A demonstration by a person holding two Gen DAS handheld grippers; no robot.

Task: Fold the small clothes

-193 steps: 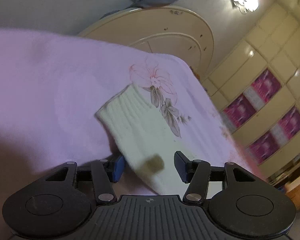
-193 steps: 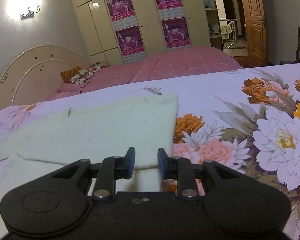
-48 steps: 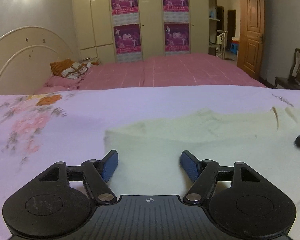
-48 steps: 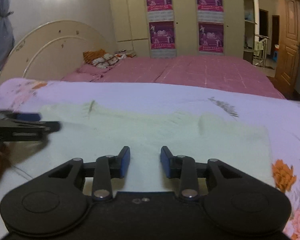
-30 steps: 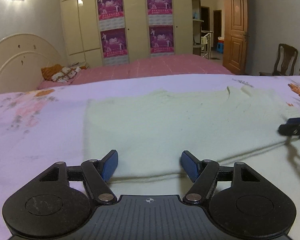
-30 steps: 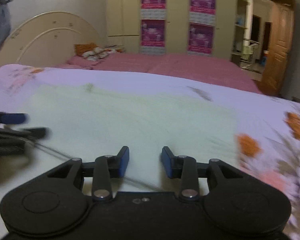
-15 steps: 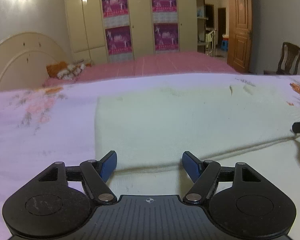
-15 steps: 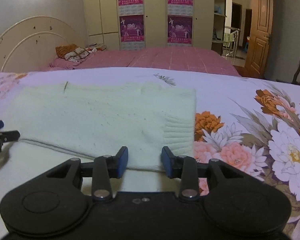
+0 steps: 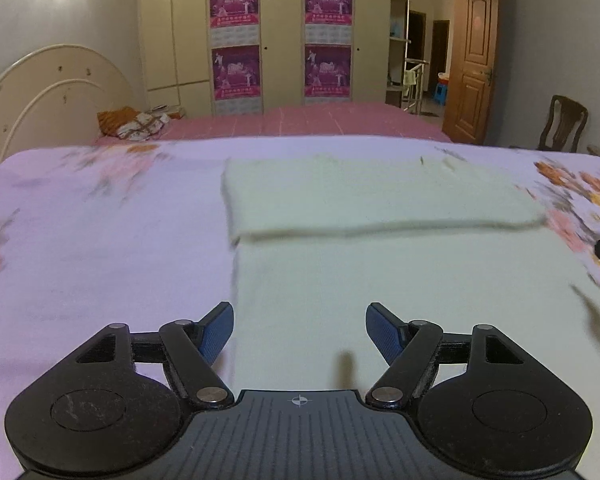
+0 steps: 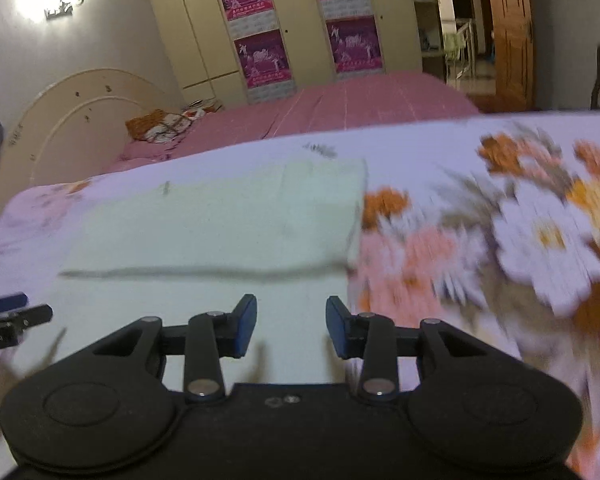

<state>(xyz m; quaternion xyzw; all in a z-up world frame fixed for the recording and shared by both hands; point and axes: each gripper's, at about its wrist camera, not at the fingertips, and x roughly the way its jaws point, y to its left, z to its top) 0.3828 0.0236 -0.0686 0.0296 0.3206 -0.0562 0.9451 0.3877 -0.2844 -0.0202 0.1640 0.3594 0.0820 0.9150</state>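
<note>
A pale cream knit garment (image 9: 380, 264) lies flat on the floral bedsheet (image 9: 100, 240), its far part folded over toward me into a band (image 9: 372, 196). It also shows in the right wrist view (image 10: 228, 224). My left gripper (image 9: 299, 332) is open and empty above the garment's near left edge. My right gripper (image 10: 291, 326) is open and empty above the garment's near right part. The left gripper's tip shows at the left edge of the right wrist view (image 10: 8, 320).
A second bed with a pink cover (image 9: 320, 120) and a cushion (image 9: 132, 122) lies beyond. A cream headboard (image 9: 40, 92) is at the left. Wardrobes with purple posters (image 9: 284, 36), a wooden door (image 9: 474, 72) and a chair (image 9: 564, 124) stand behind.
Both grippers have pulled back toward me and risen, so more of the garment's near layer shows. The right view has swung and is motion blurred. The right jaws stand wider apart.
</note>
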